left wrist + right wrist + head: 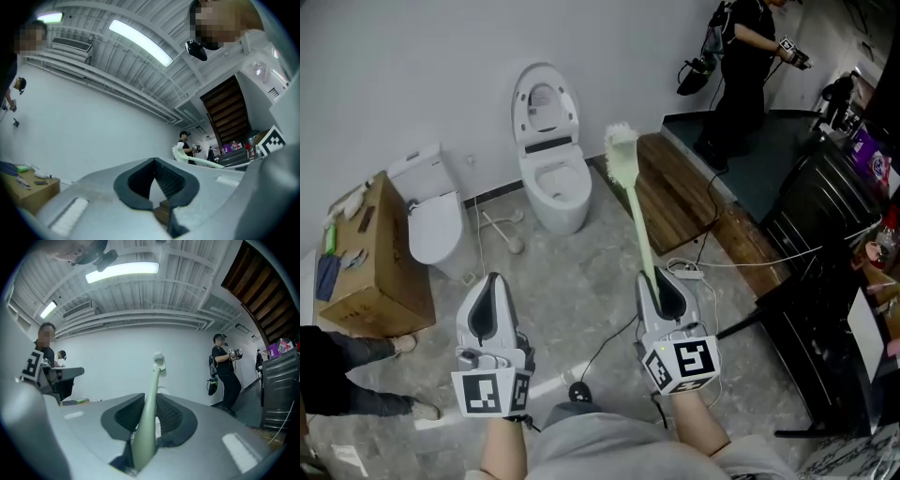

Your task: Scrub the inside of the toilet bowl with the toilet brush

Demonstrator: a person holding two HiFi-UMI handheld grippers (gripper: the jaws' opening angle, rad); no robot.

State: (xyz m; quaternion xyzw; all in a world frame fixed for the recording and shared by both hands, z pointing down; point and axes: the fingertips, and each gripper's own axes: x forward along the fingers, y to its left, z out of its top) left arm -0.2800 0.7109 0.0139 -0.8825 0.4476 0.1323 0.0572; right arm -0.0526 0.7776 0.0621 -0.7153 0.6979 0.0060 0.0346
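Across the floor by the wall, the toilet stands lid up, well ahead. My guess: the right tongs clamp the brush handle, bristles raised; the left tongs are pinched together, empty. Best step closer, tip the head down into the bowl, grip firm.

The left gripper fills the lower frame, its dark-padded fingers closed together on nothing. Right of centre, a pale green long-handled toilet brush crosses before a black-clothed person. A brown cardboard box sits lower left.
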